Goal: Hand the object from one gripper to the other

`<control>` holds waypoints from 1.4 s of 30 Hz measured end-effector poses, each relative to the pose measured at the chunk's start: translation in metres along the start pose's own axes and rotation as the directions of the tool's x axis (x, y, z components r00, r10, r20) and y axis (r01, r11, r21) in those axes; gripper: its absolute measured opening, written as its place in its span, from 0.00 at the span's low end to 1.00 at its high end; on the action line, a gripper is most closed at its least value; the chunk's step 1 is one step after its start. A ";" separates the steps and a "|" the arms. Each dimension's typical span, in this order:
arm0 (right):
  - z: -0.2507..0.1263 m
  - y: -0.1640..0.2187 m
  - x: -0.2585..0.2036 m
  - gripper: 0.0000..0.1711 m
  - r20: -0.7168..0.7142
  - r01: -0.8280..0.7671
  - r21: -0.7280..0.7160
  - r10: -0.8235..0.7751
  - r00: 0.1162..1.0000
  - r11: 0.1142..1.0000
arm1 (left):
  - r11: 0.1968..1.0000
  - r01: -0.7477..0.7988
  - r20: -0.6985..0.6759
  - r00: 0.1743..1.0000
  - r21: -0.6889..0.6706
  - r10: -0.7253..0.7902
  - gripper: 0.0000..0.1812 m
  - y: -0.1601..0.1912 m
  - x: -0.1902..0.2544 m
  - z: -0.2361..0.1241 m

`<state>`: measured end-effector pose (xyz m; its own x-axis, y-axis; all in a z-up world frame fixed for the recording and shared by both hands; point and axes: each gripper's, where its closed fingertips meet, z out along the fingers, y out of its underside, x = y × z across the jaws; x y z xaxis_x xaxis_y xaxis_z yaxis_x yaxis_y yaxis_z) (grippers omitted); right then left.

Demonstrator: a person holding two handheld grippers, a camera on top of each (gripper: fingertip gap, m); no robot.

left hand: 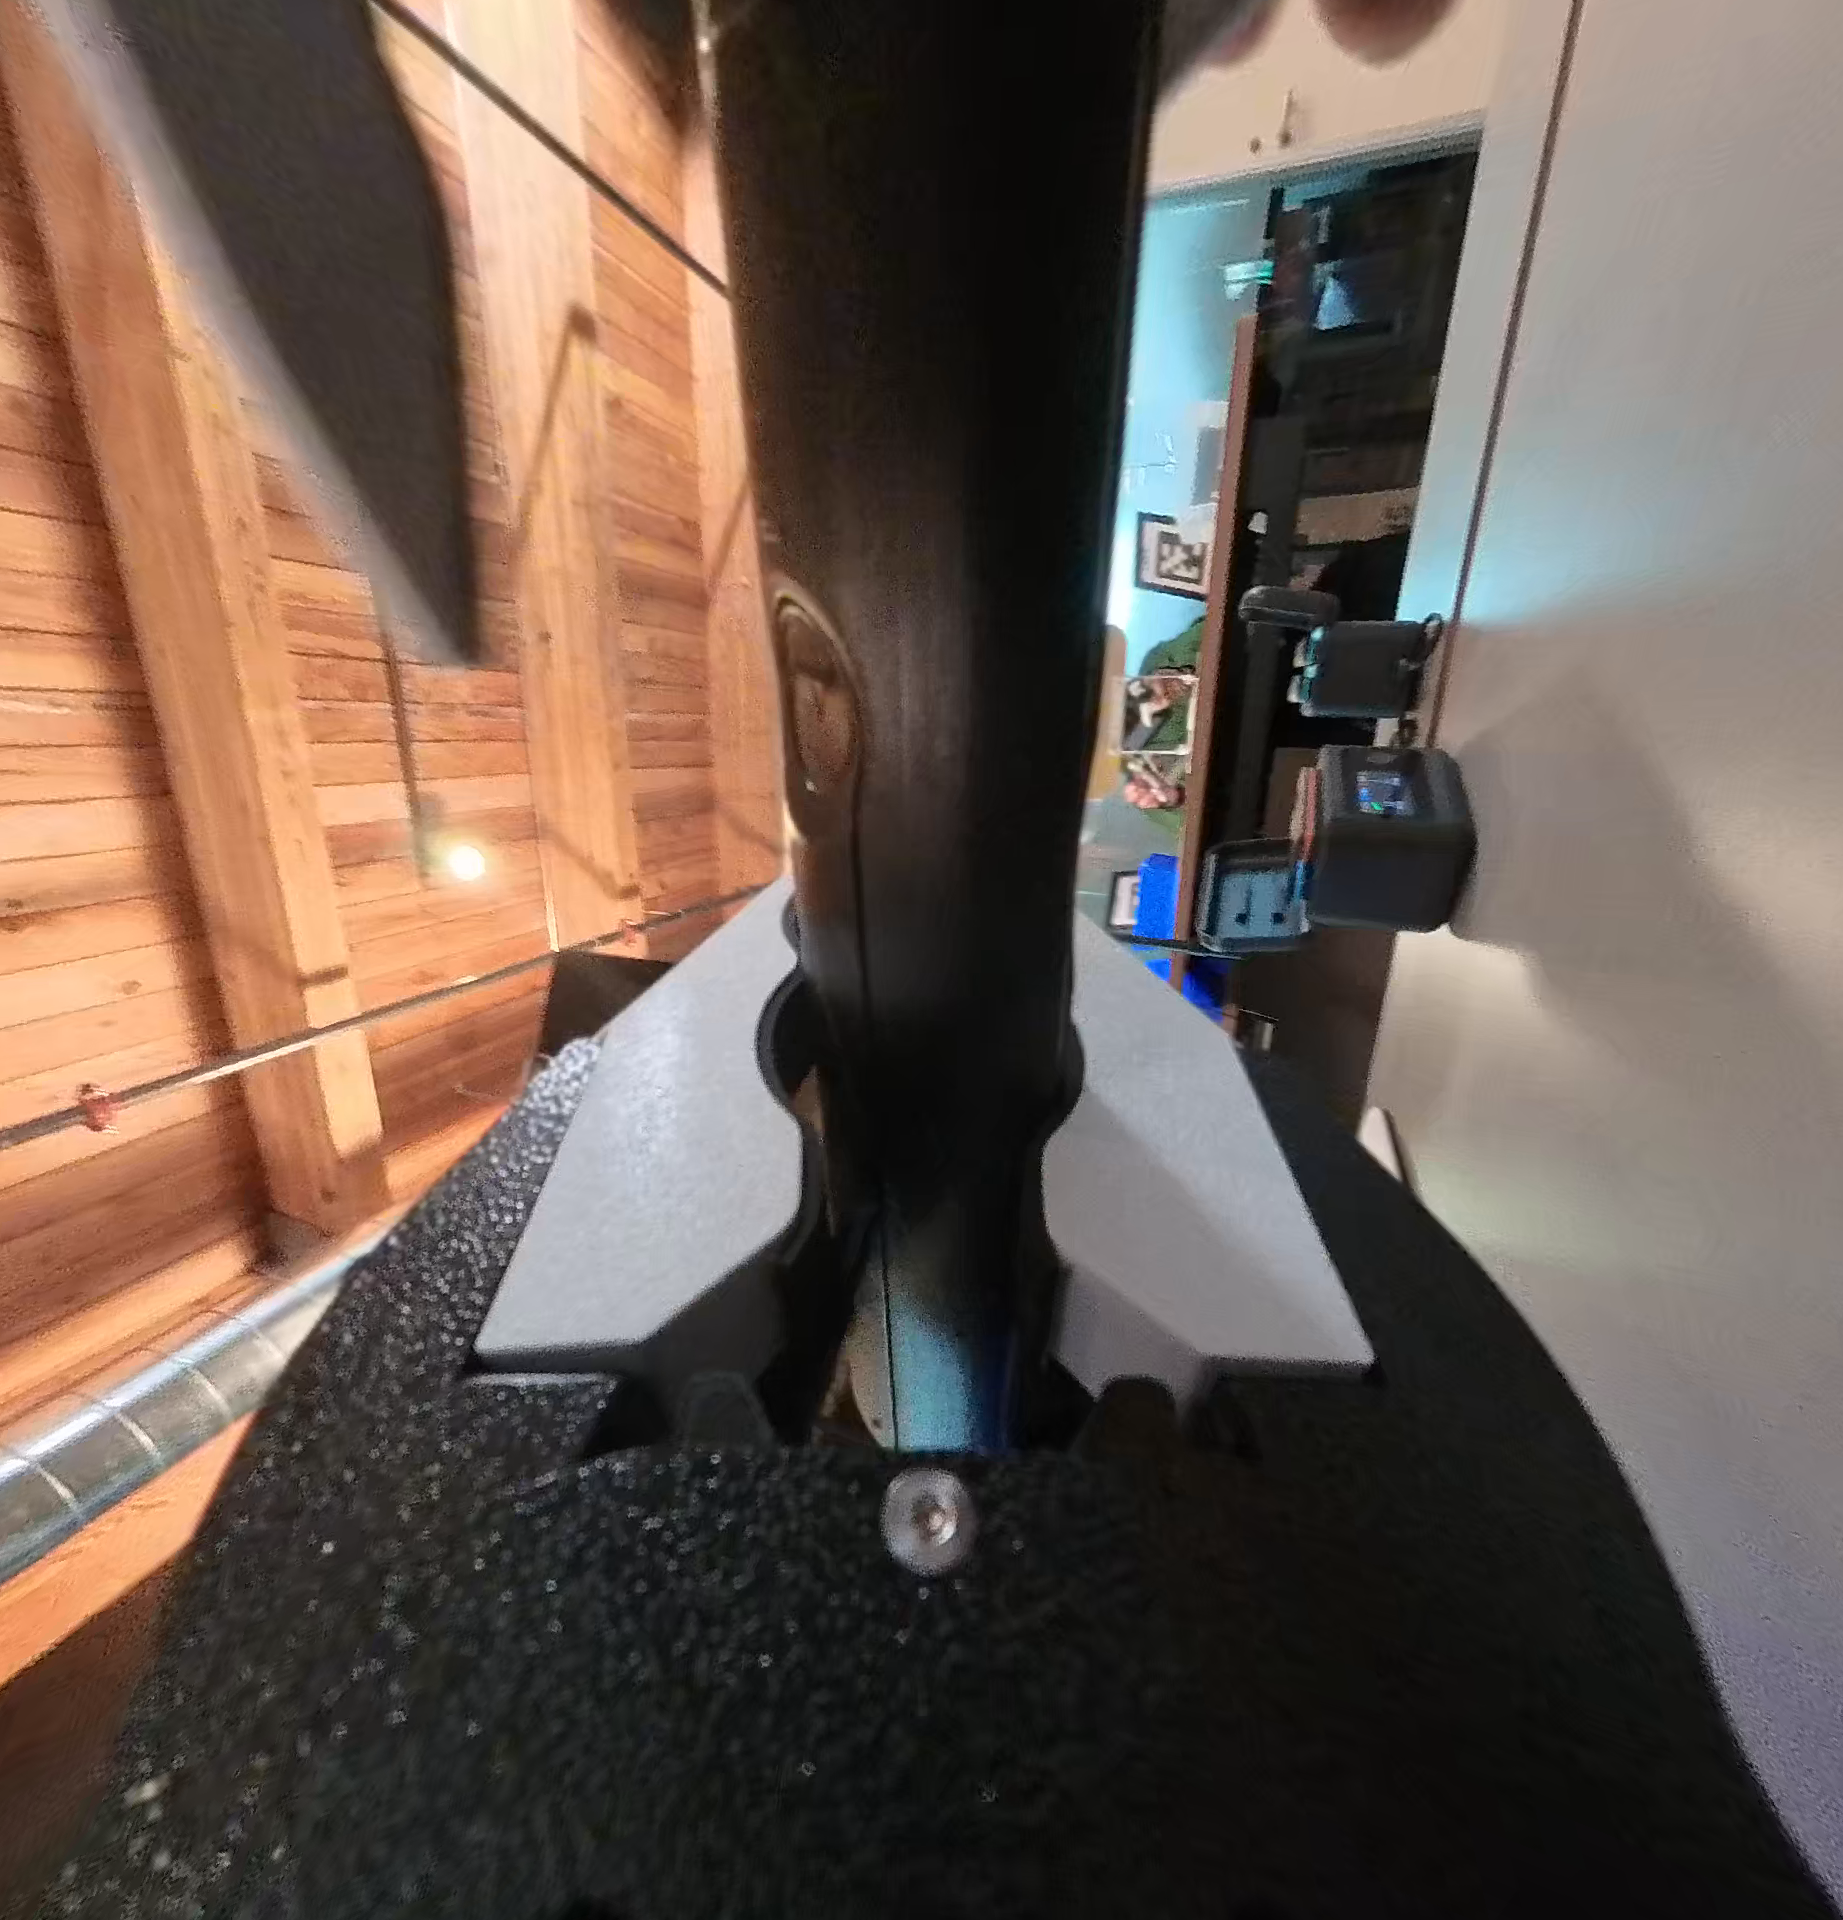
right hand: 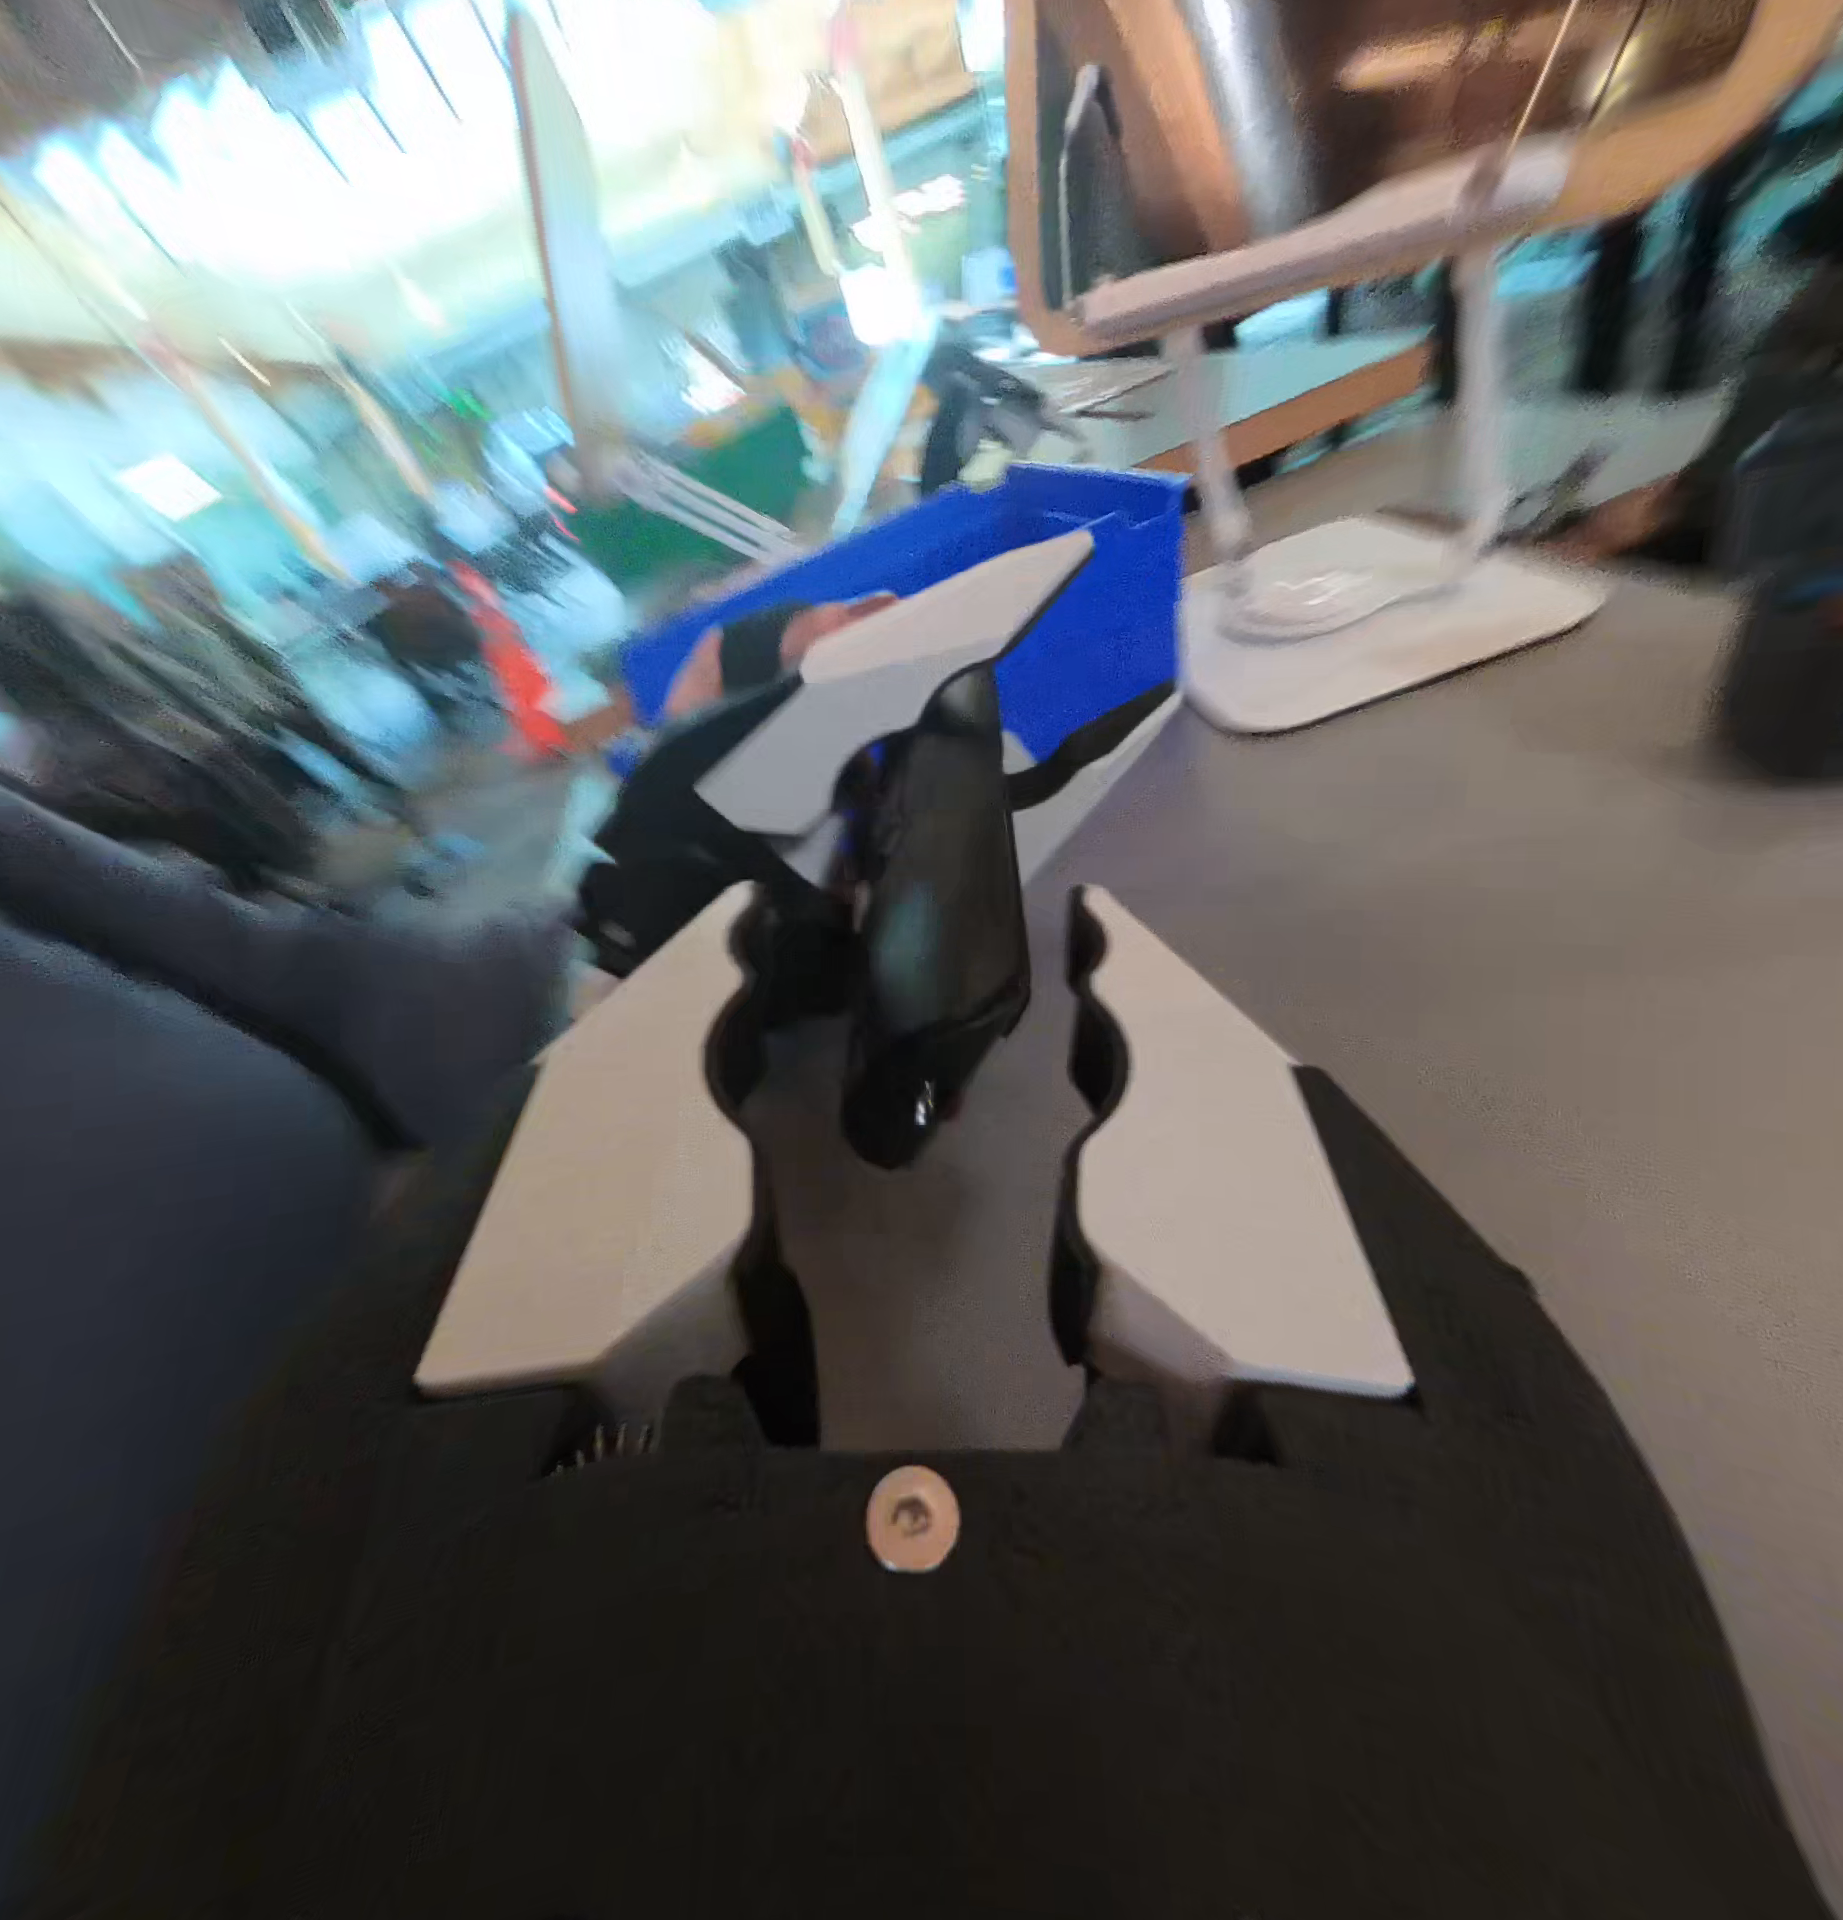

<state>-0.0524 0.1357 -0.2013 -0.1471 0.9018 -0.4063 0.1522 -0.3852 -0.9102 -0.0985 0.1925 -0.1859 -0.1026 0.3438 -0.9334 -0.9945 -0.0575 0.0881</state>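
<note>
Black and shiny, the object (right hand: 938, 935) is pinched tight in the left gripper (left hand: 922, 1070), its end poking between the wide-open fingers of the right gripper (right hand: 912, 1039), so letting go too soon could drop it.

Hardly a readable word anywhere. In the left wrist view, just right of centre, a black-and-white square marker (left hand: 1171, 551) in a dark frame shows a blocky pattern, with no letters to make out. Lower, toward the right edge, a black cube-shaped device (left hand: 1390, 836) carries a small lit screen (left hand: 1374, 795), blue with a green speck, too small to read. Higher up in the doorway, a greenish sign-like strip (left hand: 1246, 275) is smeared by blur. The right wrist view is motion-blurred across its whole background, and nothing there is legible.
</note>
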 end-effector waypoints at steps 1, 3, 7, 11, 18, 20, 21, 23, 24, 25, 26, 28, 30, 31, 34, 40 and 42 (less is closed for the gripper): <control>0.001 0.001 -0.003 0.40 0.063 -0.133 -0.004 0.132 0.989 0.991 | 1.000 -0.014 0.008 1.000 0.008 0.014 0.20 -0.003 -0.001 -0.001; 0.002 0.006 0.001 0.37 0.098 -0.272 -0.020 0.273 0.957 0.962 | 1.000 -0.012 0.014 1.000 0.019 0.011 0.20 -0.008 -0.001 -0.001; 0.002 0.011 0.004 0.13 0.066 -0.219 -0.041 0.221 0.973 0.975 | 0.998 0.050 -0.016 0.999 0.045 -0.050 0.21 -0.012 0.004 -0.002; -0.003 0.013 0.012 0.13 -0.089 0.196 -0.109 -0.206 0.975 0.975 | 0.943 0.331 -0.160 0.931 -0.010 -0.329 0.53 -0.010 0.013 0.002; -0.019 0.018 0.039 0.13 -0.036 0.767 -0.632 -0.984 -0.174 -0.112 | 0.975 0.220 -0.325 0.924 0.028 -0.199 0.24 -0.011 0.047 -0.007; -0.016 0.016 0.036 0.13 -0.008 0.733 -0.646 -0.957 -0.289 -0.215 | 0.988 0.149 -0.317 0.939 0.032 -0.132 0.14 -0.011 0.052 -0.007; -0.015 0.016 0.035 0.13 -0.022 0.745 -0.636 -0.960 -0.278 -0.201 | 0.988 0.152 -0.321 0.937 0.025 -0.136 0.13 -0.010 0.052 -0.006; -0.015 0.014 0.034 0.16 -0.104 0.797 -0.599 -0.978 -0.181 -0.084 | 0.972 0.232 -0.342 0.911 -0.029 -0.228 0.12 -0.006 0.051 -0.004; -0.015 0.012 0.032 0.21 -0.165 0.828 -0.559 -0.984 -0.070 0.035 | 0.972 0.228 -0.313 0.920 -0.058 -0.235 0.12 0.000 0.046 -0.002; -0.016 0.008 0.029 0.28 -0.231 0.843 -0.502 -0.969 0.085 0.193 | 0.974 0.214 -0.267 0.937 -0.075 -0.227 0.13 0.007 0.039 0.000; -0.017 0.002 0.027 0.36 -0.299 0.826 -0.425 -0.918 0.259 0.371 | 0.976 0.202 -0.229 0.949 -0.087 -0.217 0.12 0.012 0.033 0.001; -0.019 -0.013 0.019 0.45 -0.360 0.665 -0.185 -0.680 0.639 0.723 | 0.975 0.197 -0.167 0.963 -0.101 -0.212 0.12 0.018 0.023 0.002; -0.022 -0.024 0.010 0.46 -0.209 0.285 0.074 -0.264 0.941 0.956 | 0.986 0.152 -0.111 0.981 -0.071 -0.159 0.12 0.015 0.013 0.002; -0.026 -0.026 0.009 0.46 -0.094 0.061 0.134 -0.049 0.994 0.989 | 0.993 0.117 -0.091 0.989 -0.032 -0.119 0.12 0.010 0.010 0.000; -0.032 -0.006 0.003 0.45 0.194 -0.387 0.013 0.378 0.905 0.922 | 0.996 0.018 -0.037 0.999 0.091 -0.015 0.12 -0.013 0.005 -0.007; -0.019 0.028 -0.017 0.15 0.235 -0.372 -0.196 0.412 0.880 0.907 | 0.971 -0.011 0.038 0.999 0.239 0.002 0.12 -0.044 -0.010 -0.021; -0.018 0.031 -0.013 0.14 0.177 -0.270 -0.192 0.304 0.936 0.943 | 0.966 0.143 0.027 0.988 0.217 -0.152 0.20 -0.037 -0.017 -0.018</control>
<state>-0.0285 0.1150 -0.2231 -0.2648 0.6922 -0.6714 0.3711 -0.5694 -0.7335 -0.0594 0.1723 -0.1793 0.0496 0.3741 -0.9261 -0.9799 0.1974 0.0273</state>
